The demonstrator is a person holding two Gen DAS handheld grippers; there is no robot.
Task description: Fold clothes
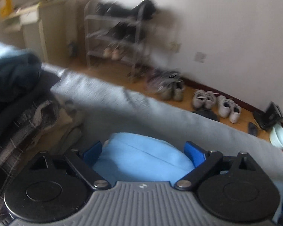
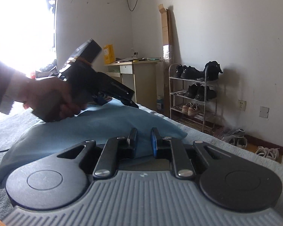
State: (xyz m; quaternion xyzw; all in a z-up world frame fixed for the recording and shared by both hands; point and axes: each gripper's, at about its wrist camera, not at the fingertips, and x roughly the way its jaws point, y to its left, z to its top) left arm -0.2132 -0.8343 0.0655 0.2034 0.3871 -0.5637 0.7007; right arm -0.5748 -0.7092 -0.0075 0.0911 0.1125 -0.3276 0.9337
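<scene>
The light blue garment [image 2: 96, 124] lies spread on the grey bed [image 2: 226, 150], and both grippers work over it. The left gripper [image 1: 144, 150] hangs above a rounded hump of the blue cloth with its jaws spread wide and nothing pinched between them; the cloth merely shows in the gap. The right gripper [image 2: 143, 141] points low across the garment with its jaws nearly closed, a thin slot left between the pads, and I cannot tell whether any fabric is caught there. The risk, as I judge it, is that the left jaws close on the bulge rather than on a true hem and drag up several layers, so that the fold comes out crooked. The left view is blurred, so the garment's edge is hard to place. To the left gripper's left a pile of dark and plaid clothes [image 1: 18, 98] sits close and could be snagged or toppled. Beyond the garment the bed edge falls to the wooden floor [image 1: 111, 71], where shoes [image 1: 217, 103] lie; open mattress remains on the far side.
</scene>
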